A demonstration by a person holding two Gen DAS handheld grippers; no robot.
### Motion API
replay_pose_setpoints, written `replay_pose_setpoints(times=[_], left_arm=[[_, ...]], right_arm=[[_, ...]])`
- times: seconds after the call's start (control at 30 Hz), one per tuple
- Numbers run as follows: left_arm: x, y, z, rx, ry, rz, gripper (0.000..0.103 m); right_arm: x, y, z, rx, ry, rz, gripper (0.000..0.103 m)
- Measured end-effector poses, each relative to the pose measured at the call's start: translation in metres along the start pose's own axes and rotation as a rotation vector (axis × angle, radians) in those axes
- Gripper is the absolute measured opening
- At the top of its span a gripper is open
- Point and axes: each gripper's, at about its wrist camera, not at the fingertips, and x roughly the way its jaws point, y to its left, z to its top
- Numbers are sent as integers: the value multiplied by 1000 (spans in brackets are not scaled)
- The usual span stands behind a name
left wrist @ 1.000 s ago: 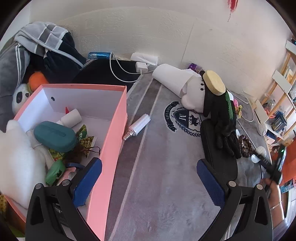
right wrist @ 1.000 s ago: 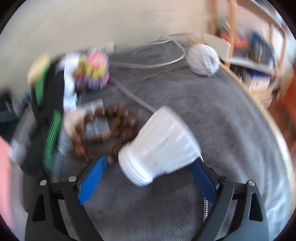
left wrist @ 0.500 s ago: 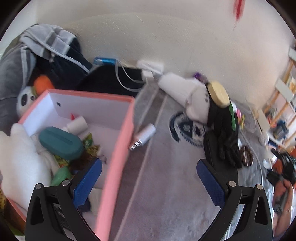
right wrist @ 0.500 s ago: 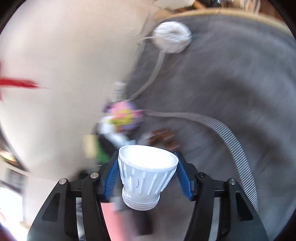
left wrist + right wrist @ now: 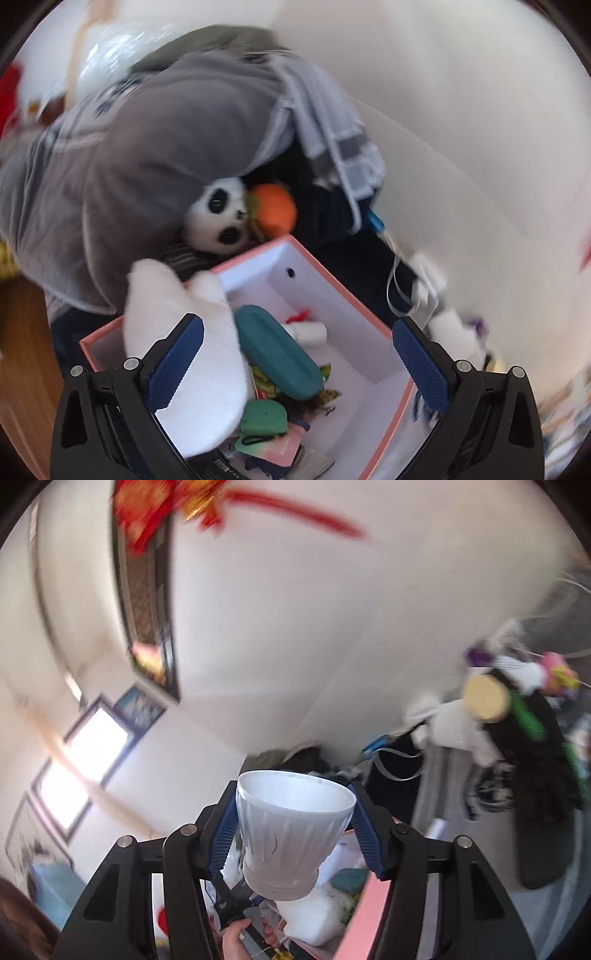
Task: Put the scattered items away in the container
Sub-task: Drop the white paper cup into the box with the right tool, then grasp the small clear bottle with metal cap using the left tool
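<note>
Right hand-held gripper (image 5: 293, 832) is grasping a white ribbed cup (image 5: 291, 830), both blue pads pressing its sides, wide mouth facing away from the camera. Cup is being carried in the air, pointing roughly level toward the wall, with the pink box (image 5: 364, 915) showing just below and behind it. Step in hand, as judged: transport of the cup to the container. Left hand-held gripper (image 5: 295, 363) is hanging released over the same pink box (image 5: 334, 280), nothing between its pads; box is already holding a teal case (image 5: 277, 356), a white plush (image 5: 184, 354) and small packets. Next move calls for tipping the right gripper downward over free floor of the box, clear of the left one, then letting go. View is blurred, so clearance cannot be told.
</note>
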Motion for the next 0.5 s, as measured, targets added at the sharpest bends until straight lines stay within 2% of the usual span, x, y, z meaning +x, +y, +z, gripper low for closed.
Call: replay_pose_setpoints(times=[0.13,0.2,0.23,0.33,0.5], left_arm=[[-10,30,19,-73,-37,-7,103],[-15,42,27,-95,-58,-1,103],[-16,45,29,-102,-64,0,103],[-19,58,37,-134,-74,-2,103],[-23,55,36,-115,-78,-7,103]], right_arm=[[97,63,-36,-182,114,-8,60],[130,84,-53,-274,135,-57,92],[137,93,-61,-316,117,-87,94],[135,108,-73,-390,103,-83,94],[86,88,-75,-370,111,-121,94]])
